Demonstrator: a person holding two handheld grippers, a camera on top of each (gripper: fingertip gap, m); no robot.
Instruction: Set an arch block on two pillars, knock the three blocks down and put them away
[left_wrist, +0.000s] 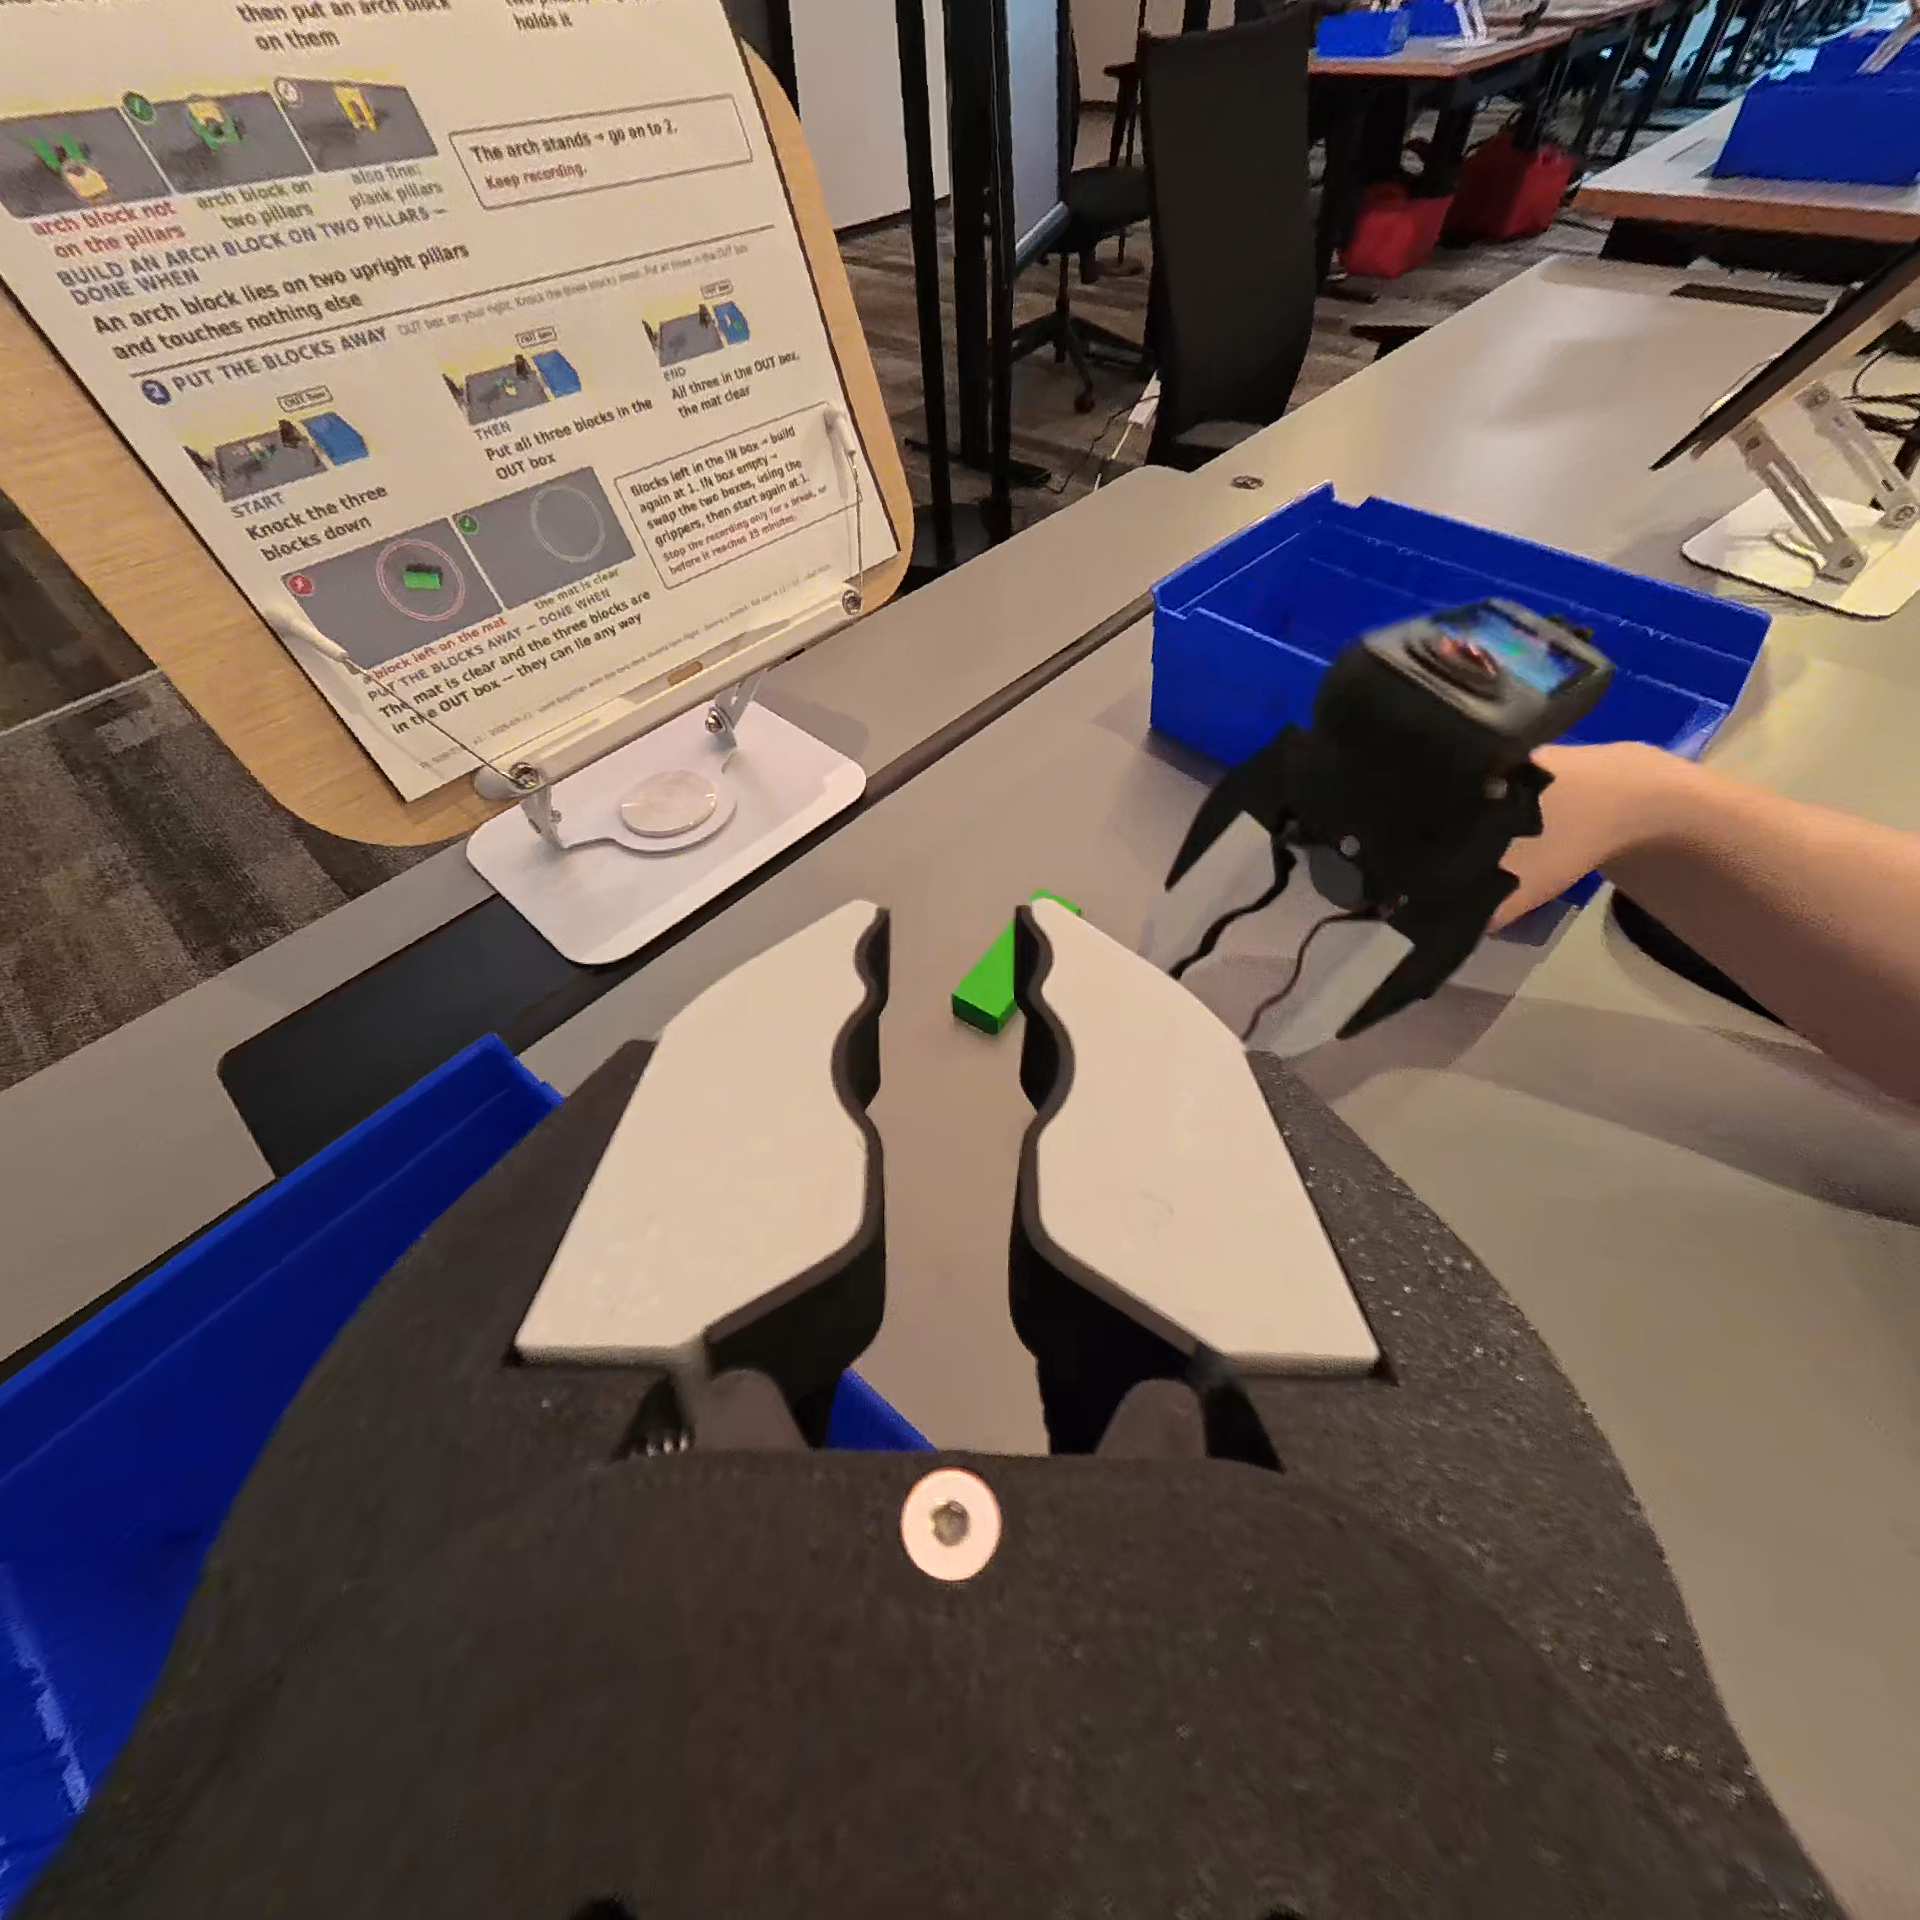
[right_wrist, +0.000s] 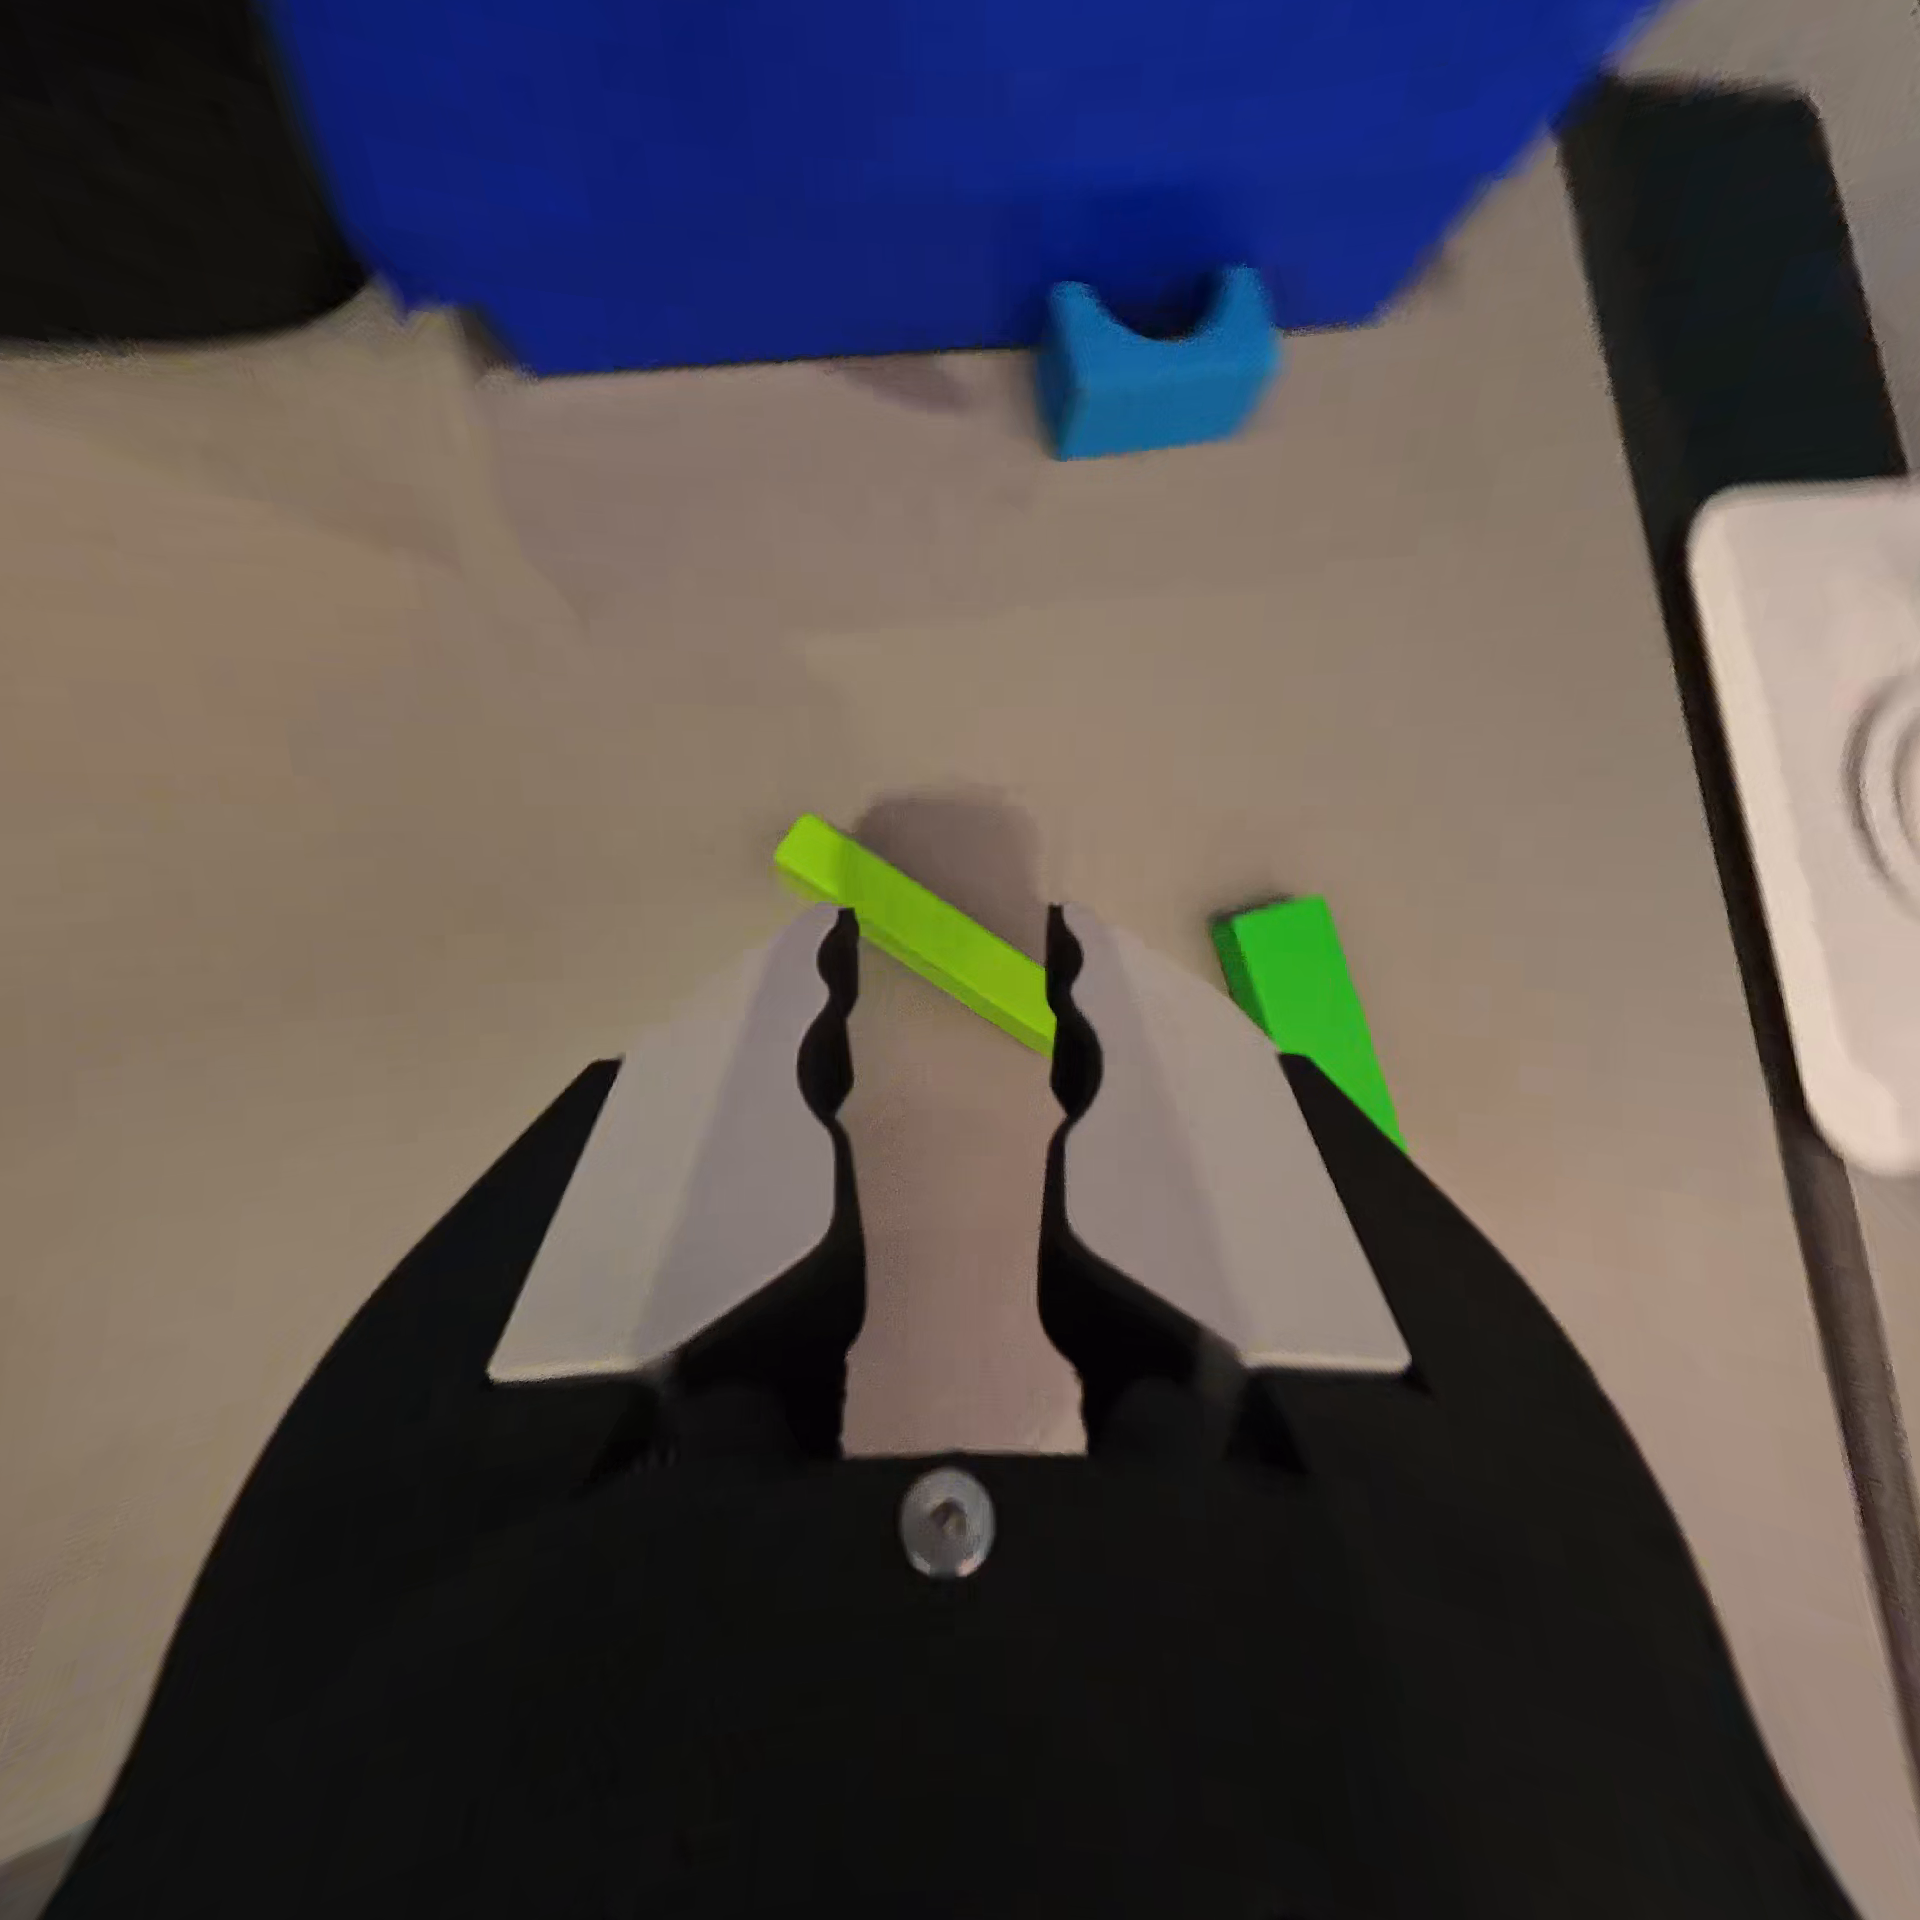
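Left gripper (left_wrist: 951, 914) — jaws parted by narrow gap, nothing between them, fingers angled forward and down. Right gripper (right_wrist: 951, 914) — jaws parted, empty, tips pointing downward; hand (left_wrist: 1590, 821) grips its rear, forearm extended.
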